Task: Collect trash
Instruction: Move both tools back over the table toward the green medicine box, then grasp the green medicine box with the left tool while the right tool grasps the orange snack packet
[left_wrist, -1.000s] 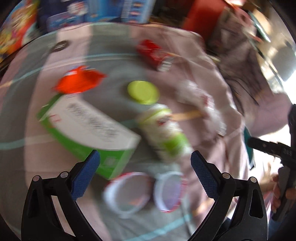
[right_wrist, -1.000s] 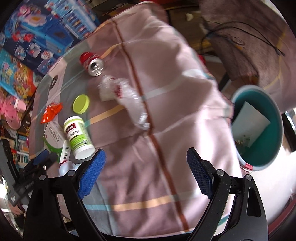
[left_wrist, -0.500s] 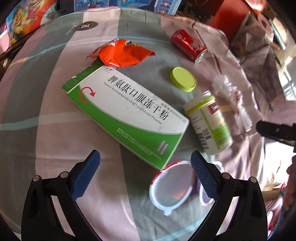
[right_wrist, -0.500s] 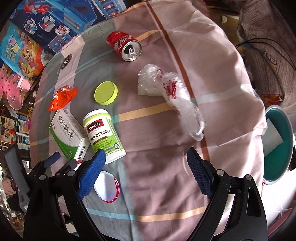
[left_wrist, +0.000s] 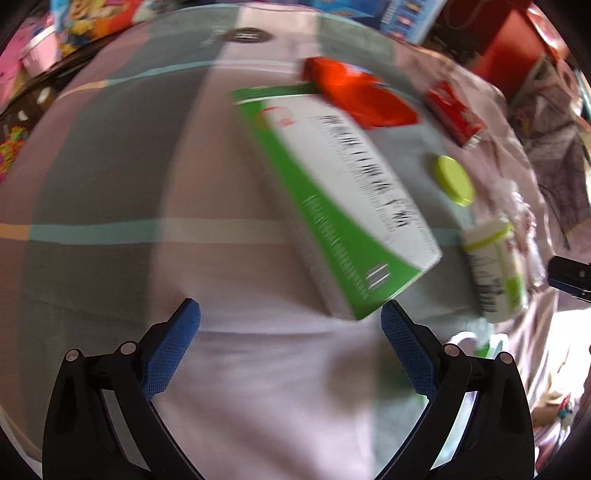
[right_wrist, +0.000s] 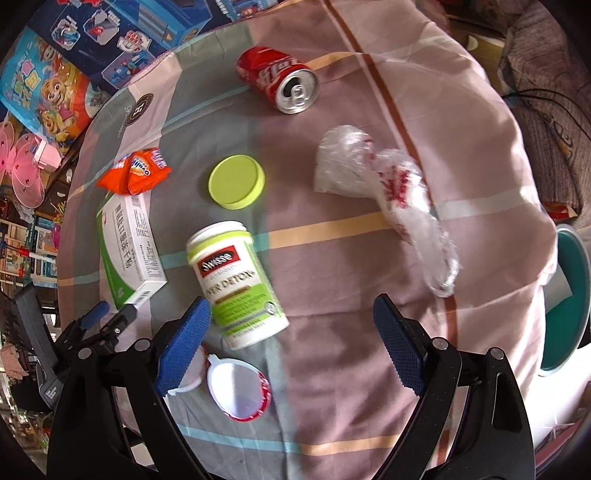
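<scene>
**Q:** On the counter (right_wrist: 369, 110), what are you going for first?

**A:** Looks like you're still at the reaching stage. Your left gripper (left_wrist: 290, 345) has its fingers wide apart with nothing in them, and the green box (left_wrist: 343, 199) sits just ahead, near corner by the right finger. Your right gripper (right_wrist: 291, 343) is spread wide and empty too, hovering near the pill bottle (right_wrist: 238, 288).

**Q:** And the next move?

**A:** Probably ease the left one forward, straddle the box's narrow end, squeeze, then carry it to the teal bin (right_wrist: 569, 306) off the counter's edge. The can (right_wrist: 279, 83), lid (right_wrist: 236, 182) and plastic bag (right_wrist: 391, 192) wait.
</scene>
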